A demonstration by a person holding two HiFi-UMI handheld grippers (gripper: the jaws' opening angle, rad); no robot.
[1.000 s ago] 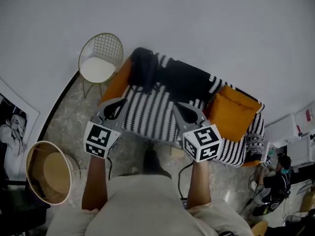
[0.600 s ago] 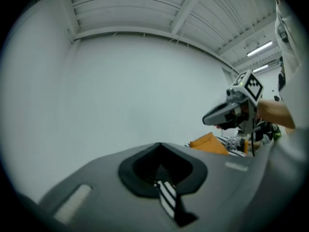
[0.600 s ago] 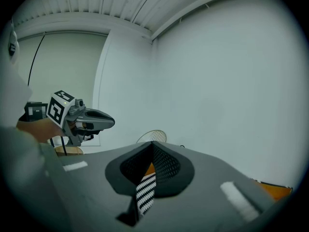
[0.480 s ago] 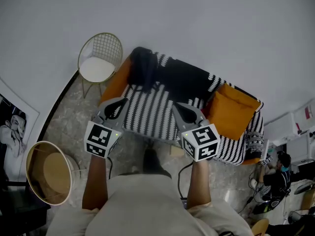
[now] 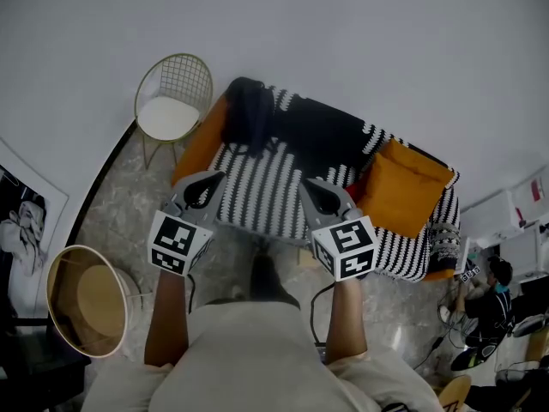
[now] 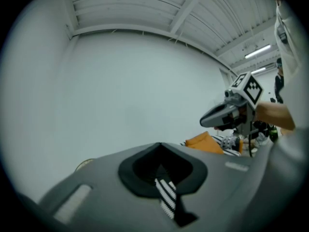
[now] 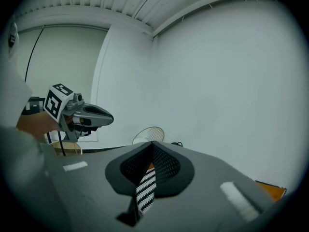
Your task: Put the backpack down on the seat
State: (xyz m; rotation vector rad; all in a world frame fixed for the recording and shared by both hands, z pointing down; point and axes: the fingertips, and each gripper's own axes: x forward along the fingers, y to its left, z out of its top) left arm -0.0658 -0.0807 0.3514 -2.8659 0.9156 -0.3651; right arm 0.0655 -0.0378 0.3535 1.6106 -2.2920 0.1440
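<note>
Backpack (image 5: 248, 117) on sofa (image 5: 266, 197) lies ahead, just right of left gripper (image 5: 200, 188), farther from right gripper (image 5: 319, 197); both jaws closed, empty.

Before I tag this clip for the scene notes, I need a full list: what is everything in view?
backpack: one, dark, on the sofa's left end, against the backrest
sofa: one, orange, against the white wall
throw: one, black-and-white striped, draped over the sofa
cushion: one, orange, on the sofa's right part
wire chair: one, gold with a white seat pad, left of the sofa
round basket: one, tan, on the floor at lower left
framed picture: one, black-and-white, far left
other person: one, dark clothes, lower right edge
left tool: one, grey, shut, empty, in front of the sofa
right tool: one, grey, shut, empty, beside the left one
</note>
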